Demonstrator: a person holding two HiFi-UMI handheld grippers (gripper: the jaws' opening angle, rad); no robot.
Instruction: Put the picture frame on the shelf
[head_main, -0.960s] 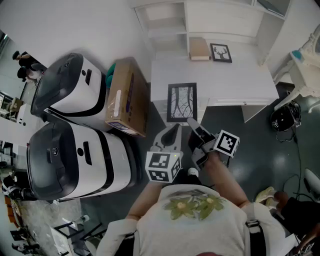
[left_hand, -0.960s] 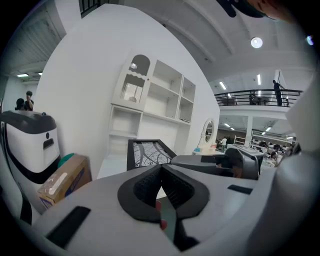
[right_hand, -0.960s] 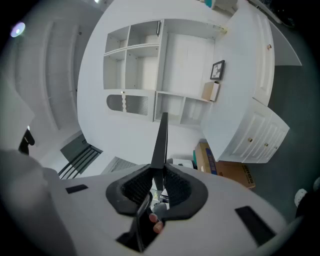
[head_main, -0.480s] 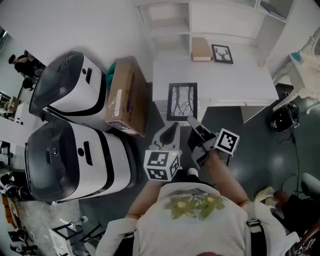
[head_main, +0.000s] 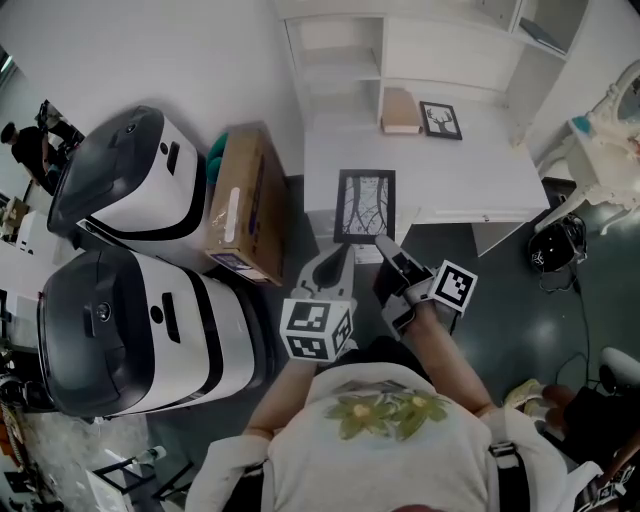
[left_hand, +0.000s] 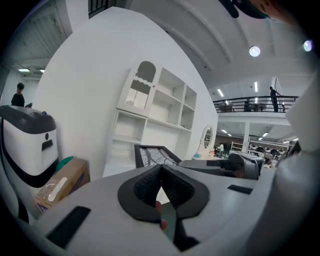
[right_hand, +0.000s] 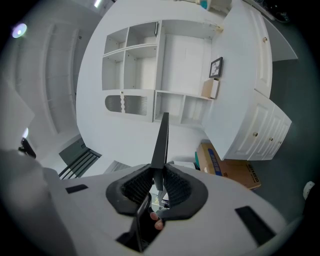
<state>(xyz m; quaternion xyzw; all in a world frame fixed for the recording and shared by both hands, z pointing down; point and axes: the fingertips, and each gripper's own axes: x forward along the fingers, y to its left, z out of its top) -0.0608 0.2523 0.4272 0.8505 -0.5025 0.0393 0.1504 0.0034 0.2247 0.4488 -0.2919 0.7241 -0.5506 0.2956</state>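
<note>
**Status, head view, left to right**

1. 2 white-and-black machines (head_main: 150, 260) stand at 9 o'clock of the person. A cardboard box (head_main: 245, 205) lies just beside them, at 10 o'clock. Neither is involved in the task.
2. The left gripper (head_main: 340, 262) points toward 12 o'clock. Its own view shows the jaws together with nothing between them (left_hand: 160, 167). It carries no load.
3. The picture frame (head_main: 365, 204) lies at 12 o'clock of both grippers, over the near edge of the white counter (head_main: 480, 170). Whether it touches the counter cannot be told.
4. The right gripper (head_main: 388, 250) is clamped on the near edge of the picture frame. In its own view the frame (right_hand: 162, 140) runs edge-on, straight out from between the pads (right_hand: 159, 176).
5. A second frame (head_main: 441, 120) with a deer print lies on the counter at 1 o'clock, beside a tan box (head_main: 400, 108).

**Progress**

- Done: the picture frame is gripped and aimed at the shelf (head_main: 340, 60).
- Left: the shelf compartments stand well beyond the frame, at 12 o'clock. The carry, the placement and the release appear outstanding. The task is judged to be at an early-to-middle stage.
</note>
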